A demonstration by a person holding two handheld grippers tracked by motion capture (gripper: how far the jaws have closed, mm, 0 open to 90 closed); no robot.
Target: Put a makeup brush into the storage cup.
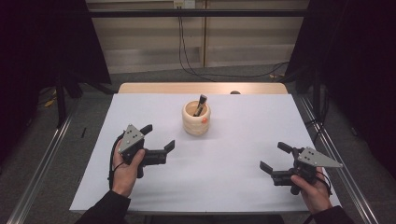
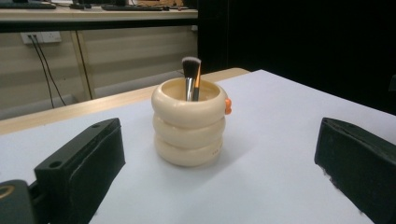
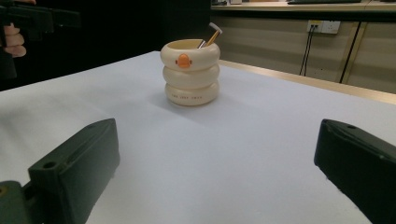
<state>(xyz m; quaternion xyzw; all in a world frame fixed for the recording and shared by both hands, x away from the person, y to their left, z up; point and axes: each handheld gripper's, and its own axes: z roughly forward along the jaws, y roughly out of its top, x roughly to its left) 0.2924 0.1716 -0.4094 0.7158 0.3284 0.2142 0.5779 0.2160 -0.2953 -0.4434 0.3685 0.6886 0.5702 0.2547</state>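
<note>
Cream holder (image 1: 196, 122), orange spot; black-bristled brush (image 1: 201, 104).

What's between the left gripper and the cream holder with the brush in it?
Nothing: in the high view, bare white table separates the left gripper from the cream holder. The left gripper view shows the same bare stretch before its open jaws.

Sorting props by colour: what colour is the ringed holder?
Cream holder with an orange beak-like knob, clearest in the right gripper view.

It looked like a lab: dark curtains (image 1: 359, 70) flanked a white table (image 1: 243, 177), with wall sockets (image 2: 41, 37) and cables (image 1: 184, 51) at the far wall.
</note>
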